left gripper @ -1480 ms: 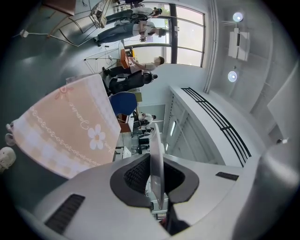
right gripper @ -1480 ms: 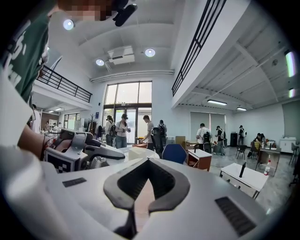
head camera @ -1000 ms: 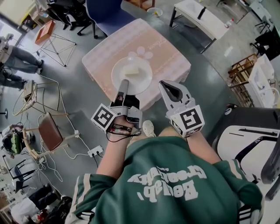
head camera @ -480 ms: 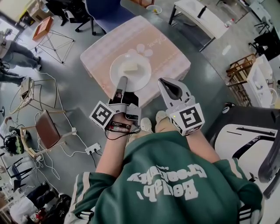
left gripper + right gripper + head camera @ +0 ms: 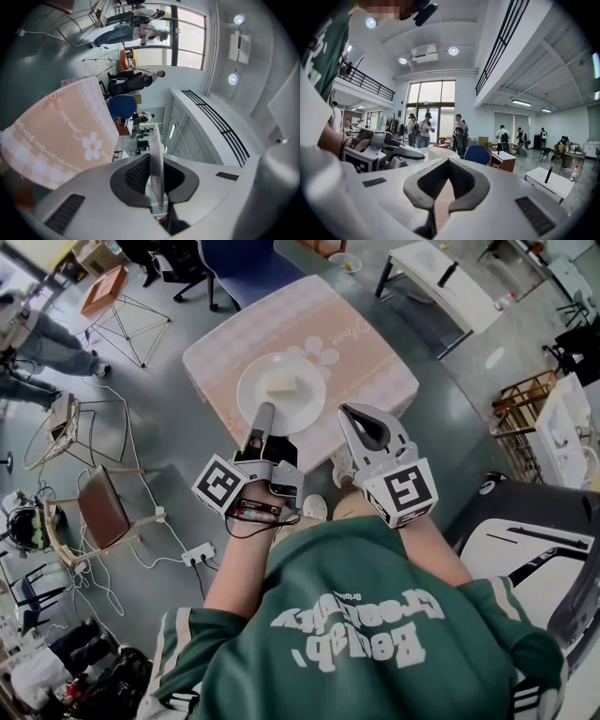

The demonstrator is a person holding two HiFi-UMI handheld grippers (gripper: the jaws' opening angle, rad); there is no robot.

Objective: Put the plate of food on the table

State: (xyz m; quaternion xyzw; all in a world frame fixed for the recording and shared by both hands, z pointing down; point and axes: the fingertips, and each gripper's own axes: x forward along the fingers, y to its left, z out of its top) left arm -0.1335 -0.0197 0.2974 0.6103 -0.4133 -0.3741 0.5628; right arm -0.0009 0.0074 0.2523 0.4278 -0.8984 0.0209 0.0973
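Plate of food: a white round plate with one pale block of food on it, near its middle.
Place of the plate: in the head view it lies over the near half of the worktop, which carries a pink cloth with a white flower print. In the left gripper view the plate shows edge-on, and some room background is visible between its edge and the cloth, so it looks raised off the worktop.
Left hand-held gripper: its jaws are closed on the near rim of the plate, one dark ribbed pad on each face of the rim. Its marker cube points toward the person.
Right hand-held gripper: it is just beside the plate, at the near edge of the worktop, apart from the plate. In the right gripper view its jaws are pressed together at the tips and nothing is between them; only the pink cloth shows through the slit behind the tips.
Person: a green sweatshirt with white letters fills the lower part of the head view; both forearms reach forward.
Around the worktop: a blue chair at the far side, a white table to the far right, a brown chair and a white power strip on the grey floor to the left.
Background: several people stand near tall windows in the right gripper view.
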